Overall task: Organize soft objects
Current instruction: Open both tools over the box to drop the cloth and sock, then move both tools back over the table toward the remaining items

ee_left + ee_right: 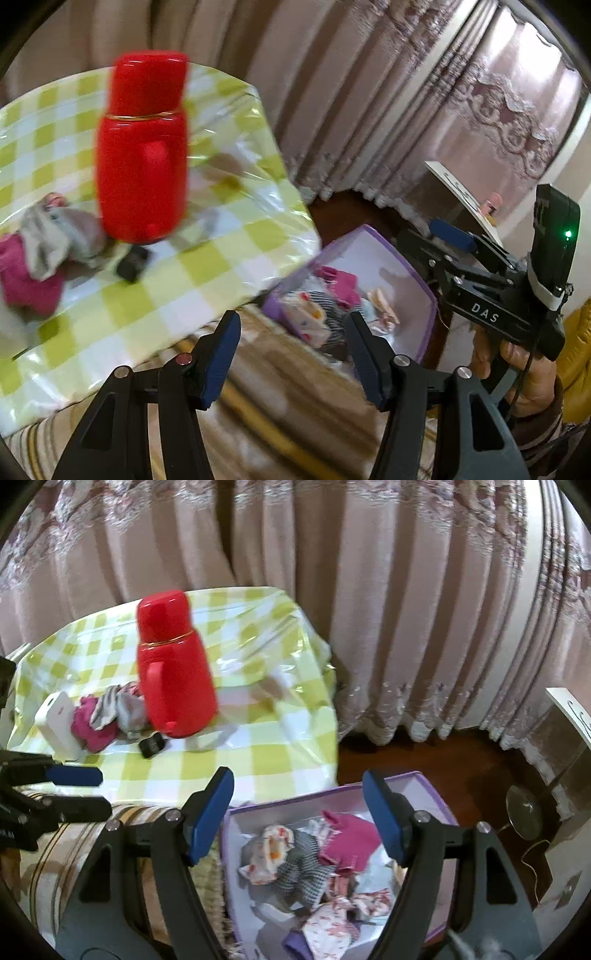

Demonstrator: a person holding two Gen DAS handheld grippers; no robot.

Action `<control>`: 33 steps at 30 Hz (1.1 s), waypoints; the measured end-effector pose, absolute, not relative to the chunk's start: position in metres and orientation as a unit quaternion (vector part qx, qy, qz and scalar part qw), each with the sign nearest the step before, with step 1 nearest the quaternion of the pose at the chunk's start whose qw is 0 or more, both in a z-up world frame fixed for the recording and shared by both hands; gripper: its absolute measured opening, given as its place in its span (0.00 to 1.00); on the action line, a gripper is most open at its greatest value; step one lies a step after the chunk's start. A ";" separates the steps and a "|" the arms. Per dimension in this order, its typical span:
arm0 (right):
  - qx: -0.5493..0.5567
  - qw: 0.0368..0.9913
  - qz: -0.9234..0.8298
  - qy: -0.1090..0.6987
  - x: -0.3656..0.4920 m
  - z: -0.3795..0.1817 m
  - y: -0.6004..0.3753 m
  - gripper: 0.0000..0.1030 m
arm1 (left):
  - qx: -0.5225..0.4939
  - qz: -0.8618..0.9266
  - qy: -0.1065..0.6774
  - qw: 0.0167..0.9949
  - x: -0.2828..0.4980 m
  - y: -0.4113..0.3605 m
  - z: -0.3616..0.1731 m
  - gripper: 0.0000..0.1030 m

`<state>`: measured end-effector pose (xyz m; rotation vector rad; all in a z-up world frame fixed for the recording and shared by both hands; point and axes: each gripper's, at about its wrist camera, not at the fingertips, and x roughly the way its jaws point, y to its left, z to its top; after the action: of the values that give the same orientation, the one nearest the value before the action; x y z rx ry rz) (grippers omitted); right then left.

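Observation:
A purple box (424,779) on the floor holds several small cloth pieces, among them a magenta one (351,842) and a checked one (303,871); it also shows in the left wrist view (424,291). On the green checked table (280,746) lie a grey cloth (122,705) and a magenta cloth (90,727), also seen in the left wrist view as grey cloth (51,236) and magenta cloth (26,280). My right gripper (299,805) is open and empty above the box. My left gripper (291,350) is open and empty off the table's near edge.
A red thermos (173,664) stands on the table beside the cloths, with a small black object (151,746) and a white box (55,716) nearby. Curtains (369,590) hang behind. A striped cushion (74,849) lies below the table edge. Dark wooden floor (443,753) surrounds the box.

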<state>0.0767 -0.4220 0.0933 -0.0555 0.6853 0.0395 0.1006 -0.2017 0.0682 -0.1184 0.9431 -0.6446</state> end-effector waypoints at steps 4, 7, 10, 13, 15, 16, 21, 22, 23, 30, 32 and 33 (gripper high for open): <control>-0.033 0.938 0.036 0.344 0.080 0.091 -0.401 0.73 | -0.069 -0.282 0.437 0.851 0.098 -0.174 0.069 0.58; -0.036 0.936 0.049 0.346 0.082 0.092 -0.385 0.73 | -0.076 -0.269 0.428 0.859 0.096 -0.157 0.072 0.58; -0.048 0.936 0.060 0.344 0.082 0.096 -0.367 0.73 | -0.089 -0.257 0.422 0.865 0.095 -0.137 0.074 0.58; -0.054 0.936 0.071 0.340 0.082 0.101 -0.353 0.73 | -0.098 -0.247 0.417 0.869 0.092 -0.119 0.073 0.58; -0.061 0.936 0.076 0.338 0.081 0.103 -0.343 0.74 | -0.103 -0.242 0.416 0.871 0.091 -0.110 0.071 0.58; -0.064 0.935 0.080 0.338 0.081 0.104 -0.337 0.74 | -0.106 -0.240 0.416 0.871 0.090 -0.106 0.070 0.58; -0.075 0.933 0.094 0.339 0.081 0.104 -0.316 0.74 | -0.119 -0.227 0.417 0.872 0.090 -0.085 0.065 0.58; -0.076 0.932 0.097 0.340 0.080 0.104 -0.312 0.74 | -0.121 -0.223 0.417 0.873 0.089 -0.080 0.065 0.58; -0.077 0.931 0.101 0.341 0.080 0.103 -0.309 0.74 | -0.124 -0.217 0.417 0.874 0.088 -0.075 0.063 0.58; -0.081 0.923 0.122 0.355 0.088 0.093 -0.289 0.74 | -0.132 -0.186 0.420 0.878 0.087 -0.041 0.060 0.58; -0.080 0.920 0.132 0.361 0.093 0.089 -0.282 0.74 | -0.138 -0.179 0.420 0.879 0.087 -0.032 0.060 0.58; -0.080 0.919 0.136 0.362 0.095 0.088 -0.279 0.74 | -0.138 -0.176 0.420 0.879 0.086 -0.028 0.061 0.58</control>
<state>0.0945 -0.2791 0.0881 -0.1639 0.7441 0.2794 0.0862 -0.0281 0.0605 -0.2868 0.8759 -0.3675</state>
